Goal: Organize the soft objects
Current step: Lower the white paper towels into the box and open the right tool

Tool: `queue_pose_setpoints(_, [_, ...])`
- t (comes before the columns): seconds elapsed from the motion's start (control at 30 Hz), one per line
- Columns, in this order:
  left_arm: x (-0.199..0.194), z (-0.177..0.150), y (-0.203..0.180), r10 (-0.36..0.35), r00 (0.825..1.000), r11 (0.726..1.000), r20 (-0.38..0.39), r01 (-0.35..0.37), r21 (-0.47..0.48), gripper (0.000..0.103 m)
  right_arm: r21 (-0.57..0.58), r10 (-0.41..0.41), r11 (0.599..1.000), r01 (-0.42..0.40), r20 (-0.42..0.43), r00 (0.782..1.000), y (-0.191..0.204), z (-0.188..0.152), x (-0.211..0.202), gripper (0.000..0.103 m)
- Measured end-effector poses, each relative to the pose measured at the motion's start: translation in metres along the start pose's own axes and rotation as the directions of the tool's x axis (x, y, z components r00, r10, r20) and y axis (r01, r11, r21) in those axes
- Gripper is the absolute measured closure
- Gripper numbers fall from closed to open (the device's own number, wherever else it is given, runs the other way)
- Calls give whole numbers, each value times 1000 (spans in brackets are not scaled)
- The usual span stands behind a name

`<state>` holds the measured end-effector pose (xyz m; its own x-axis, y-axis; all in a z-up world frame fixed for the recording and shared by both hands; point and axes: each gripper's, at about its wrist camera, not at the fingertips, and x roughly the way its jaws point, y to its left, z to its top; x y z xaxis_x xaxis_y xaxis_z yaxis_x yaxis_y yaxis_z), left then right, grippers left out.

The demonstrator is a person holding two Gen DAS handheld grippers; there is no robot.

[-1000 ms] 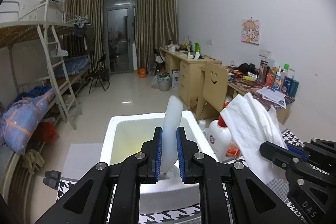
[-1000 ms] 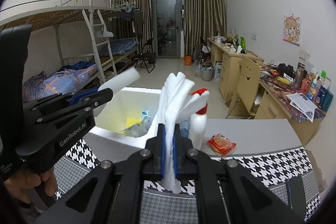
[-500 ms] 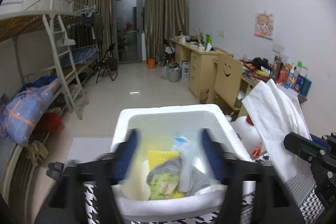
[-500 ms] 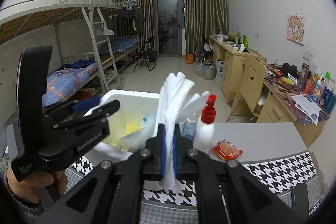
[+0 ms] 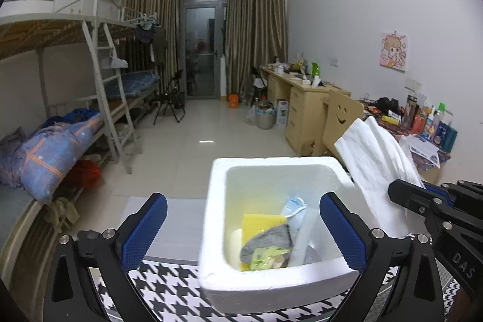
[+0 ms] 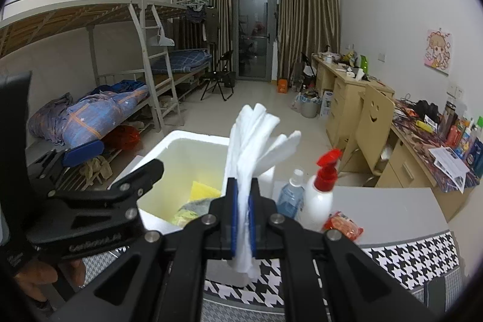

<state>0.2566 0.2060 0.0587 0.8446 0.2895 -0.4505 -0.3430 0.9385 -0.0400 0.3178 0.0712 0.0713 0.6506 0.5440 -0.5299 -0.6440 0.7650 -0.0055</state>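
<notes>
Foam sheets (image 6: 253, 147), white and fanned out at the top, stand upright clamped between the blue pads of the right gripper (image 6: 243, 219), just right of the white foam box (image 5: 271, 285) and above its near right corner. That box sits on the houndstooth cloth (image 5: 169, 298) near the table's left edge, its thick rim open upward; inside lie a yellow sponge (image 5: 259, 227), a grey cloth (image 5: 271, 240), a face mask (image 5: 294, 205) and a white foam strip (image 5: 305, 240) leaning against the right wall. The left gripper (image 5: 241, 234) has just been opening and now stands released, wide apart, its fingers either side of the box with nothing pressed between them. Right of the box, close by, stand a clear bottle (image 6: 290, 195) and a red-capped spray bottle (image 6: 321, 195), with a red packet (image 6: 344, 227) beside them. Beyond the box's far rim the tiled floor is open.
</notes>
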Motion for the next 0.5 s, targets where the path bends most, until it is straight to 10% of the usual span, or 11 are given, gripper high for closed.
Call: queue_pose_setpoints(0.5, [-15, -8, 23, 54, 998, 998, 26, -55, 7, 1, -9, 86, 996, -87, -50, 995, 19, 14, 42, 93])
